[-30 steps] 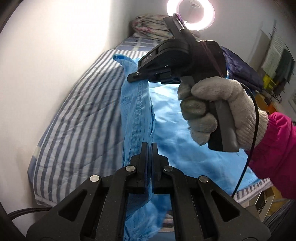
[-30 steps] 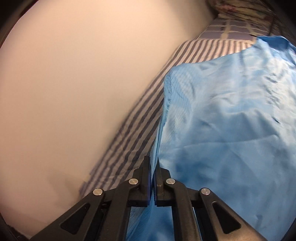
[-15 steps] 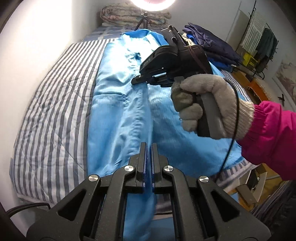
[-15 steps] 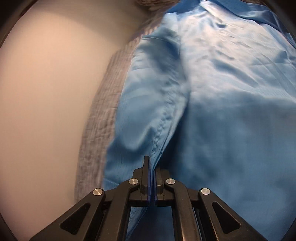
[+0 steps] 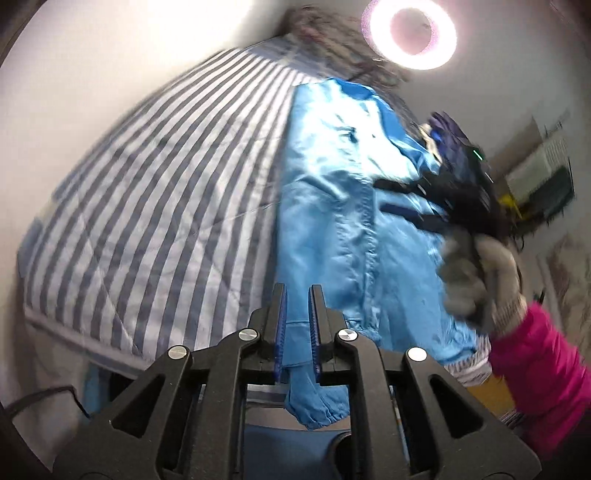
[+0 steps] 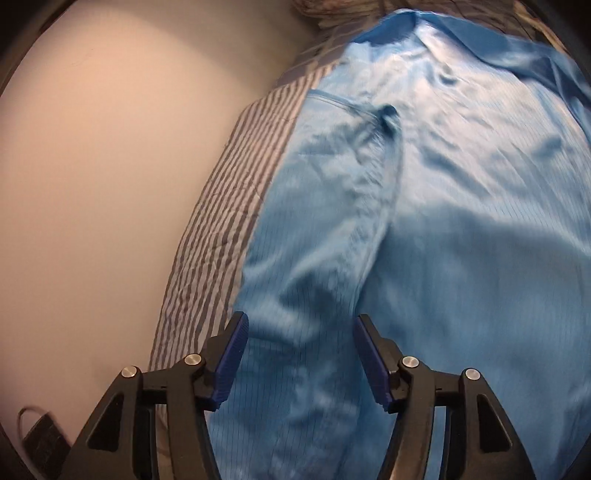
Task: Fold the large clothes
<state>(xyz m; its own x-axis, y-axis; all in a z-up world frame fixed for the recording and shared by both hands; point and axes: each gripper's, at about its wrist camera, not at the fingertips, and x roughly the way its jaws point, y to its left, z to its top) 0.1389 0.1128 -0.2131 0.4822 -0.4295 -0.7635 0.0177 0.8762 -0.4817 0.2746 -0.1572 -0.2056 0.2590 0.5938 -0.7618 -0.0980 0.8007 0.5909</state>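
A large shiny blue garment (image 5: 332, 206) lies lengthwise on the striped bed (image 5: 166, 206), folded along its left side, with a cuffed end hanging over the near bed edge. My left gripper (image 5: 296, 291) is slightly open just above that near end, holding nothing. My right gripper (image 6: 300, 321) is wide open and empty, hovering over the garment (image 6: 424, 240). In the left wrist view the right gripper (image 5: 413, 199) is blurred, held by a gloved hand over the garment's right part.
A pale wall (image 6: 110, 166) runs along the bed's left side. A ring light (image 5: 410, 35) glows beyond the bed head. Folded bedding (image 5: 332, 40) lies at the head. Dark clothes (image 5: 450, 136) and shelves stand at the right.
Both grippers have opened and let go of the blue garment, which now lies on the bed. The right gripper opened wide; the left only a little and pulled back.
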